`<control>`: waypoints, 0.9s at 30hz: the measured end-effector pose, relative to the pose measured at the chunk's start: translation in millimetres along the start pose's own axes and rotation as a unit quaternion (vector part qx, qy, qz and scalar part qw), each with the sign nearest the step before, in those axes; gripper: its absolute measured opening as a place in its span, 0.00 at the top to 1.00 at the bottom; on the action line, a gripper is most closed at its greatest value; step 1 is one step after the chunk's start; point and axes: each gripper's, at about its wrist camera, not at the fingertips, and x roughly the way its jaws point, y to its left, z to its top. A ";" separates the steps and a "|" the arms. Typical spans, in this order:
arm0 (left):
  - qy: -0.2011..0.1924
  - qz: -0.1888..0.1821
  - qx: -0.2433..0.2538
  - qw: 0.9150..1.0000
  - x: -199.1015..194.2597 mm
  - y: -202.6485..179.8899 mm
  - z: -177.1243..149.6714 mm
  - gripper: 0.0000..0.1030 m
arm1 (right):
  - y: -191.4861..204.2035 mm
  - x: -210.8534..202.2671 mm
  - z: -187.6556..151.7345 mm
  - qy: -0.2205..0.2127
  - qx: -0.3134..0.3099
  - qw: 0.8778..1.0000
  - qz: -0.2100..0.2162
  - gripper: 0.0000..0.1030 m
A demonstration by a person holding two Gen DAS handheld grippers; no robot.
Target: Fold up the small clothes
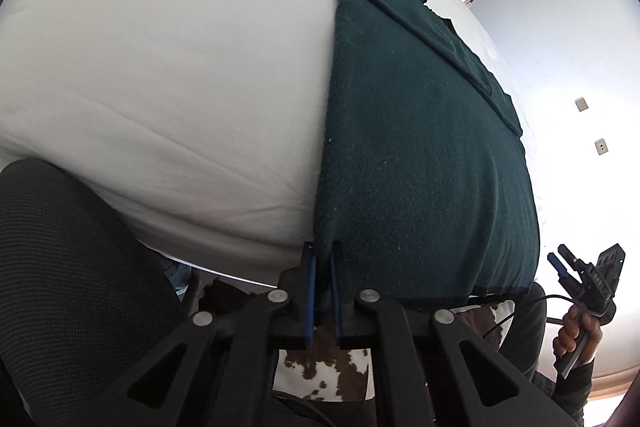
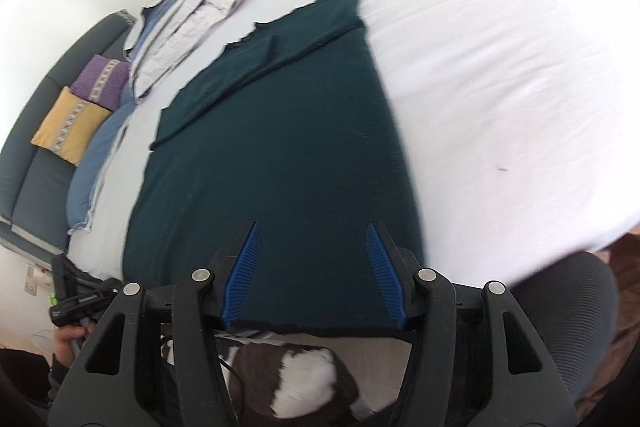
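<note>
A dark green garment [image 1: 420,147] lies flat on the white bed [image 1: 180,67], with a sleeve folded in across its far end [image 2: 280,43]. My left gripper [image 1: 324,255] is shut on the garment's near left corner at the bed's edge, the cloth pinched between the blue pads. My right gripper [image 2: 313,227] hovers open over the near hem, its blue pads [image 2: 244,267] apart and not touching cloth. In the left wrist view the right gripper [image 1: 559,254] sits off the garment's near right corner, held by a hand [image 1: 576,331]. The left gripper [image 2: 60,267] shows at the lower left of the right wrist view.
Folded bedding [image 2: 192,7] is stacked at the far side of the bed, beside a blue pillow [image 2: 96,171], a purple cushion [image 2: 102,81] and a yellow cushion [image 2: 68,125]. A black mesh chair [image 1: 60,267] stands close to the bed's near edge. A cowhide rug [image 1: 320,367] covers the floor below.
</note>
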 end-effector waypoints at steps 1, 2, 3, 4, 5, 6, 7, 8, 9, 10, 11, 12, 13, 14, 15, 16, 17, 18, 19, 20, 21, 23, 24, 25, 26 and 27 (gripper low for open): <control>-0.003 -0.002 0.001 1.000 -1.6 -1.5 0.5 0.93 | -7.2 -1.6 -1.0 0.007 0.006 1.000 -0.012 0.48; -0.005 -0.003 0.002 1.000 -3.4 -2.5 0.6 0.93 | -14.2 -2.4 -2.2 0.014 0.012 1.000 -0.020 0.48; -0.007 -0.005 0.003 1.000 -6.2 -2.2 0.5 0.93 | -19.7 -2.4 -2.7 0.018 0.017 0.999 -0.025 0.48; -0.009 -0.007 0.004 1.000 -8.5 -2.7 0.8 0.93 | -25.0 -2.6 -4.1 0.023 0.022 0.999 -0.028 0.48; -0.011 -0.010 0.005 1.000 -10.4 -3.3 1.2 0.93 | -29.2 -0.7 -5.3 0.031 0.026 0.999 -0.026 0.48; -0.012 -0.012 0.005 1.000 -13.2 -1.9 1.1 0.93 | -32.3 2.6 -7.1 0.043 0.031 0.998 -0.025 0.49; -0.014 -0.015 0.005 1.000 -14.4 -2.0 1.8 0.93 | -35.0 7.5 -8.1 0.057 0.033 0.997 -0.027 0.54; -0.015 -0.018 0.005 1.000 -15.8 -1.8 2.1 0.94 | -36.7 12.9 -9.5 0.071 0.034 0.996 -0.031 0.56; -0.016 -0.020 0.004 1.000 -17.2 -1.6 2.1 0.93 | -37.6 17.3 -11.6 0.081 0.033 0.996 -0.035 0.56; -0.017 -0.021 0.004 1.000 -18.6 -1.0 2.4 0.93 | -38.8 20.4 -13.2 0.086 0.032 0.995 -0.037 0.57; -0.018 -0.022 0.005 1.000 -19.9 -0.6 2.6 0.94 | -39.4 22.9 -15.1 0.091 0.031 0.995 -0.039 0.58; -0.018 -0.023 0.005 1.000 -20.3 -1.3 2.4 0.94 | -40.0 24.7 -16.7 0.094 0.030 0.994 -0.038 0.60; -0.019 -0.023 0.006 1.000 -20.9 -0.9 2.4 0.93 | -41.2 25.7 -17.8 0.096 0.030 0.994 -0.038 0.60; -0.019 -0.023 0.006 1.000 -20.9 -1.3 2.2 0.94 | -43.1 26.1 -18.6 0.097 0.031 0.994 -0.036 0.60; -0.018 -0.022 0.006 1.000 -20.4 -1.7 2.2 0.93 | -44.7 26.4 -18.8 0.098 0.032 0.994 -0.036 0.62; -0.018 -0.022 0.006 1.000 -20.0 -1.1 2.1 0.93 | -47.6 26.3 -18.9 0.100 0.034 0.994 -0.036 0.65; -0.017 -0.022 0.006 1.000 -19.4 -1.6 1.6 0.93 | -51.1 26.2 -19.9 0.102 0.036 0.994 -0.035 0.66; -0.017 -0.021 0.006 1.000 -19.0 -1.2 1.4 0.93 | -53.8 26.0 -20.7 0.105 0.040 0.993 -0.036 0.66; -0.017 -0.021 0.006 1.000 -18.4 -1.5 1.0 0.93 | -57.5 25.3 -21.0 0.107 0.044 0.993 -0.037 0.66; -0.017 -0.022 0.005 1.000 -17.9 -1.2 0.7 0.94 | -59.9 24.8 -23.4 0.109 0.046 0.992 -0.038 0.66; -0.016 -0.022 0.005 1.000 -17.4 -1.4 0.3 0.94 | -63.3 25.0 -24.8 0.112 0.050 0.992 -0.040 0.66; -0.016 -0.022 0.006 1.000 -17.3 -0.6 -0.2 0.94 | -64.1 27.2 -31.8 0.113 0.052 0.992 -0.037 0.66; -0.016 -0.022 0.006 1.000 -17.2 -0.3 -0.5 0.93 | -65.2 27.5 -33.8 0.113 0.051 0.992 -0.035 0.66; -0.015 -0.021 0.007 1.000 -17.2 -0.2 -0.6 0.93 | -65.7 27.6 -35.2 0.112 0.048 0.992 -0.035 0.67; -0.016 -0.021 0.007 1.000 -17.1 -0.5 -1.5 0.93 | -65.4 28.2 -37.2 0.111 0.045 0.992 -0.035 0.67; -0.016 -0.020 0.008 1.000 -17.6 -1.2 -2.0 0.94 | -64.7 27.7 -37.8 0.112 0.041 0.992 -0.034 0.72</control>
